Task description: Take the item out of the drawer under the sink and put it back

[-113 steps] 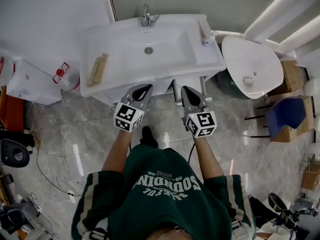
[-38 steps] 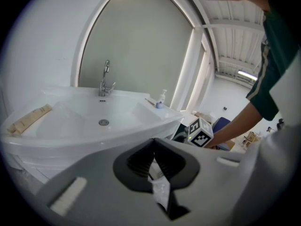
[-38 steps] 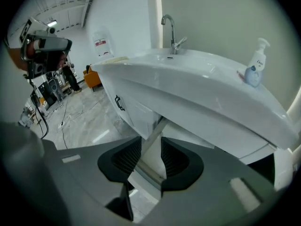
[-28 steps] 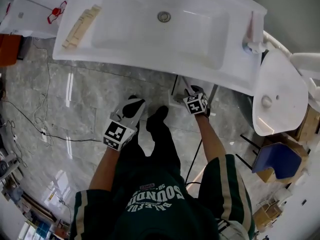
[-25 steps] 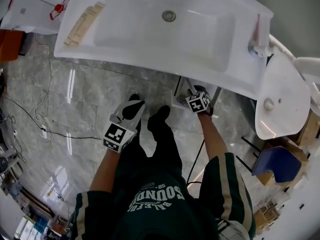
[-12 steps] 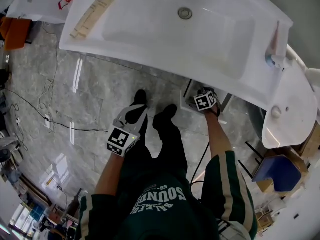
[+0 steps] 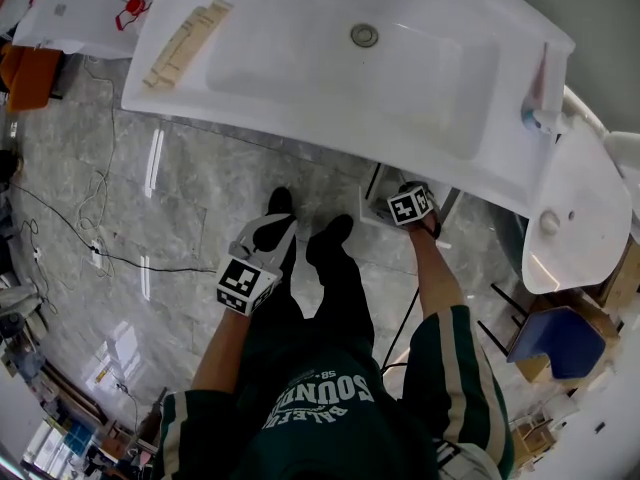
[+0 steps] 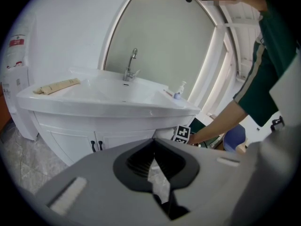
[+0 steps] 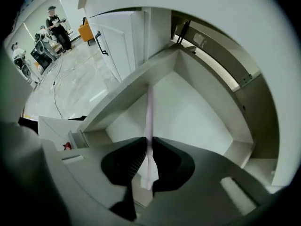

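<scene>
R gripper (image 9: 149,144) pointed down into open white drawer (image 9: 202,117) under sink (image 7: 300,68), jaws just closed onto thin pale pink item (image 9: 149,109), seen edge-on inside drawer, L gripper (image 8: 153,147) jaws together, empty

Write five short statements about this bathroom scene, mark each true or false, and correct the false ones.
1. The right gripper is shut on a thin pink item. True; its jaws have just been closing.
2. The drawer under the sink is closed. False: it stands pulled open.
3. A beige object lies on the sink's rim. True.
4. The left gripper reaches into the drawer. False: it hangs near the person's shoes, outside the drawer.
5. The pump bottle stands beside the beige object. False: it stands at the sink's opposite end.
</scene>
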{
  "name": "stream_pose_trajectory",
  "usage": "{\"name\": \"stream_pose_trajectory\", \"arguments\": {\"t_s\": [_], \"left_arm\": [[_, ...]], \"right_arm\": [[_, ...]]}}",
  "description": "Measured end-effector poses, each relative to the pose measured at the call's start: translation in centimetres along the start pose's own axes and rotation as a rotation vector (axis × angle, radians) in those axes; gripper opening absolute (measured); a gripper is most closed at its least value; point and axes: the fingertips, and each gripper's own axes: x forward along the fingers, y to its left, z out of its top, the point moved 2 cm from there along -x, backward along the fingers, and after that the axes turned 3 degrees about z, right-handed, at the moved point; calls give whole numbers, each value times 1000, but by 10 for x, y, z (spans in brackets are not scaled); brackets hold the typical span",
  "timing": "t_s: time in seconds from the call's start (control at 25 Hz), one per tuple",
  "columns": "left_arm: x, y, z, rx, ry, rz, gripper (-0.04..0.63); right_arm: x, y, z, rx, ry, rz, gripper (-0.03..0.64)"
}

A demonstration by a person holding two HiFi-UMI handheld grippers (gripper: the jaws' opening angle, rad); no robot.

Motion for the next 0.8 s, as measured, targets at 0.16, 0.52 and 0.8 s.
{"name": "stream_pose_trajectory", "arguments": {"t_s": [0.16,0.52,0.8], "left_arm": [[0,-1,14,15,-14,-23,51],[-8,-11,45,50,-43,-92,51],[-21,-18,75,113,-67,-144,51]], "right_arm": [[-17,-2,-2,10,-15,-5,49],[-77,10,-7,6,-62,-37,48],[-138,32,-1,21,-167,-68,48]]}}
